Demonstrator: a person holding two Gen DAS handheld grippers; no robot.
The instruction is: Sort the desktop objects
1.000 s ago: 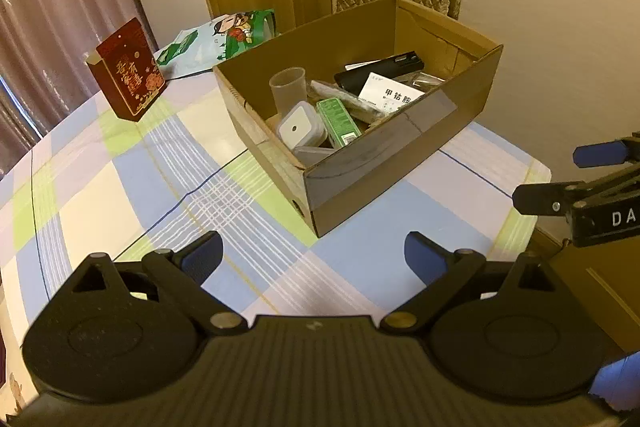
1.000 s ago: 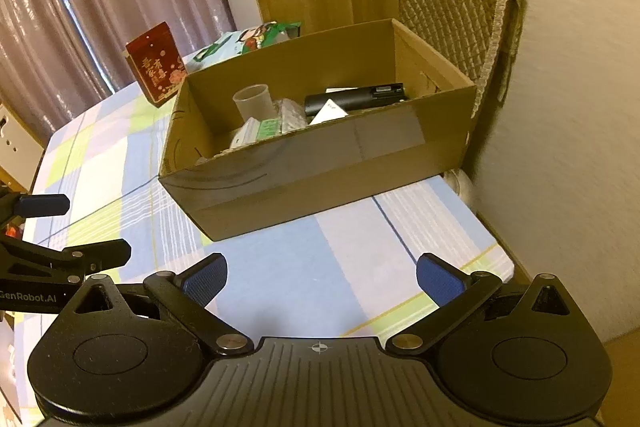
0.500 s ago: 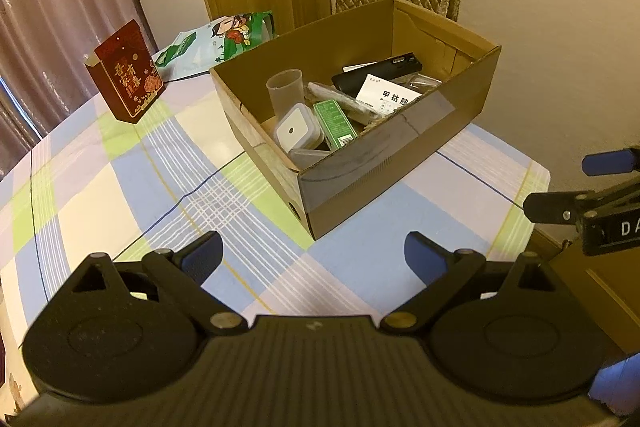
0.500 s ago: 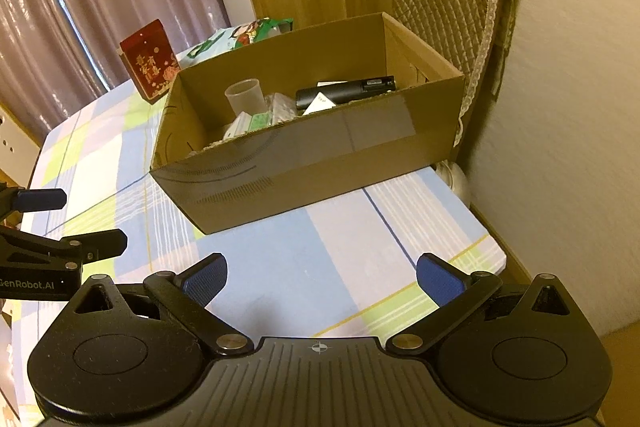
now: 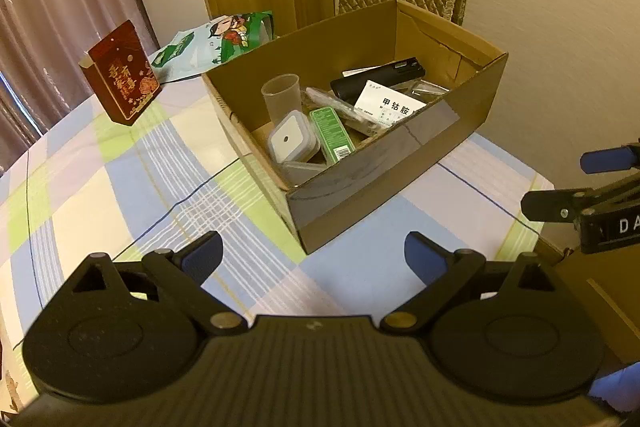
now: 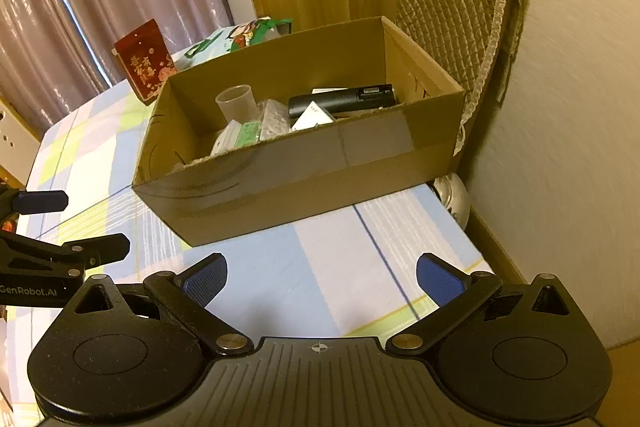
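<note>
Landmark: open brown cardboard box on the checked-cloth desk, near the desk's wall-side edge.
Inside the box: translucent plastic cup, white square lidded container, green flat packet, long black device, white printed medicine carton; all loosely piled.
Outside the box: red printed upright carton well apart behind the box's left corner; green-and-white snack bag just behind the box.
Left gripper: jaws spread wide, holding nothing, hovering short of the box's near corner.
Right gripper: likewise spread and empty, facing the box's long side.
Stage: probably between picks; red carton and snack bag seemingly left to sort.
Risk, box: set close to the desk edge, so a nudge from either gripper could push it toward the wall-side drop.
Risk, red carton: tall and narrow, likely to topple if pinched off-centre.
Risk, snack bag: soft and slippery-looking, may slide out of a shallow pinch.
Risk, cup: light, easily knocked over by anything dropped in.
</note>
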